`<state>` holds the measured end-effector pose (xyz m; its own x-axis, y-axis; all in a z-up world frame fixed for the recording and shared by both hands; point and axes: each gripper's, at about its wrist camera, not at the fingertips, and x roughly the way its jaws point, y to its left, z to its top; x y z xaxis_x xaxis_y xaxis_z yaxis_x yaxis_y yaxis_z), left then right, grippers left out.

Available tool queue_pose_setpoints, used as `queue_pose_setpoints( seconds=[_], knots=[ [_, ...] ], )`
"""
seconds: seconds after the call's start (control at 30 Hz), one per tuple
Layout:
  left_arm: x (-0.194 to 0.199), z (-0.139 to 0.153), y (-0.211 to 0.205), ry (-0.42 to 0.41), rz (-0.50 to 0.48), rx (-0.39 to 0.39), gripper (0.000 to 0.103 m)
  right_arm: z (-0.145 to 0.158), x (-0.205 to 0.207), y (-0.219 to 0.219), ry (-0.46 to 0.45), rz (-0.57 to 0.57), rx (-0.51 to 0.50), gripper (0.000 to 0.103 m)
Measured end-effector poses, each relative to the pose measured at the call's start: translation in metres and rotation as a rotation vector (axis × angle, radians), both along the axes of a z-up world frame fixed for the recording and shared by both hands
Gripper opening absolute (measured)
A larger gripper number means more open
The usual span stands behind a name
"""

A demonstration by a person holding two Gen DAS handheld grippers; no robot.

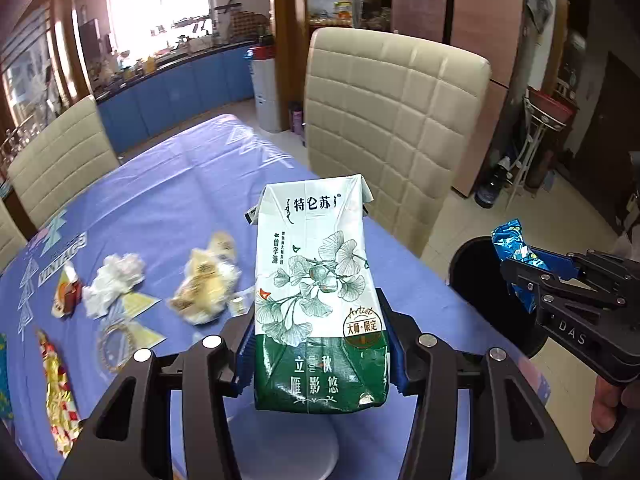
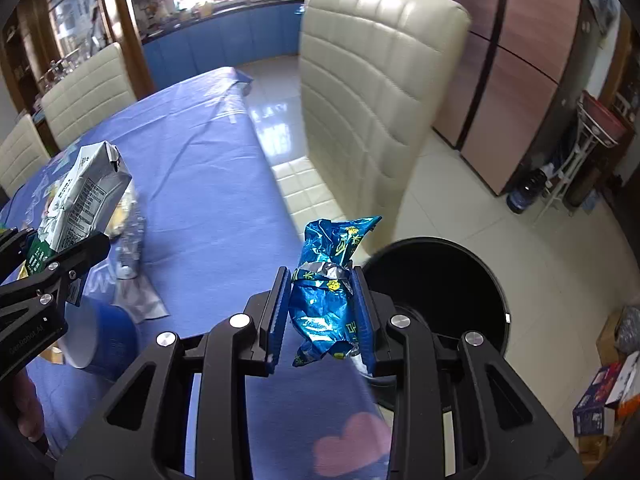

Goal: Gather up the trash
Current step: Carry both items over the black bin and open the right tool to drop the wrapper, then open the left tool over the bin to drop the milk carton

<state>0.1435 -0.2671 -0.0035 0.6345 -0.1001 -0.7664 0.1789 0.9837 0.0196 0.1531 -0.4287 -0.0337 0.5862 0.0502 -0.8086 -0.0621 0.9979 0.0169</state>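
My left gripper (image 1: 320, 344) is shut on a white and green milk carton (image 1: 320, 280), held upright above the blue tablecloth (image 1: 180, 200). The carton also shows in the right wrist view (image 2: 84, 200). My right gripper (image 2: 322, 300) is shut on a crumpled blue foil wrapper (image 2: 328, 280), held near the table's right edge, beside the black round bin (image 2: 440, 280) on the floor. The wrapper (image 1: 512, 244) and bin (image 1: 476, 268) also show in the left wrist view. More trash lies on the table: a white tissue wad (image 1: 112, 280), a yellow crumpled wrapper (image 1: 204, 276), a gold and red wrapper (image 1: 56, 392).
A cream padded chair (image 1: 392, 120) stands at the table's far right side, close to the bin. Two more cream chairs (image 1: 60, 164) stand on the left. A blue and white cup (image 2: 100, 336) sits on the table near the left gripper. Boxes (image 2: 608, 396) lie on the floor at right.
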Motion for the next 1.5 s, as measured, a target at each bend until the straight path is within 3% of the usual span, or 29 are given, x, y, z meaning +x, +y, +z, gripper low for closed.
queue_pose_setpoints(
  seconds=[0.3,0.37,0.4,0.43,0.63,1.03,1.07,1.13,1.2,1.3,1.5],
  knots=[
    [0.018,-0.005,-0.056,0.016,-0.108,0.012,0.049,-0.008,0.007,-0.059,0.008,-0.124,0.019,0.035],
    [0.021,-0.006,-0.067,0.021,-0.13,0.014,0.049,-0.012,0.009,-0.071,0.022,-0.153,0.029,0.05],
    [0.022,-0.006,-0.072,0.024,-0.141,0.013,0.049,-0.012,0.008,-0.076,0.022,-0.168,0.037,0.069],
    [0.023,-0.006,-0.075,0.027,-0.15,0.014,0.049,-0.011,0.007,-0.082,0.005,-0.187,0.042,0.072],
    [0.023,-0.012,-0.11,0.045,-0.226,0.01,0.049,-0.014,-0.001,-0.104,-0.017,-0.245,-0.052,0.067],
    [0.008,-0.012,-0.177,0.044,-0.396,0.016,0.051,-0.021,-0.024,-0.145,-0.001,-0.357,-0.05,0.067],
    [0.009,-0.011,-0.181,0.045,-0.4,0.012,0.051,-0.02,-0.025,-0.146,-0.004,-0.361,-0.052,0.067],
    [0.01,-0.009,-0.185,0.042,-0.409,0.002,0.062,-0.02,-0.027,-0.15,-0.008,-0.364,-0.055,0.067],
    [0.009,-0.006,-0.187,0.013,-0.414,0.012,0.068,-0.02,-0.029,-0.15,-0.015,-0.362,-0.066,0.067],
    [0.004,-0.006,-0.189,-0.023,-0.418,0.054,0.068,-0.019,-0.029,-0.151,-0.02,-0.363,-0.059,0.067],
    [0.007,-0.007,-0.166,-0.017,-0.372,0.078,0.068,-0.016,-0.023,-0.132,-0.035,-0.296,-0.035,0.067]
  ],
)
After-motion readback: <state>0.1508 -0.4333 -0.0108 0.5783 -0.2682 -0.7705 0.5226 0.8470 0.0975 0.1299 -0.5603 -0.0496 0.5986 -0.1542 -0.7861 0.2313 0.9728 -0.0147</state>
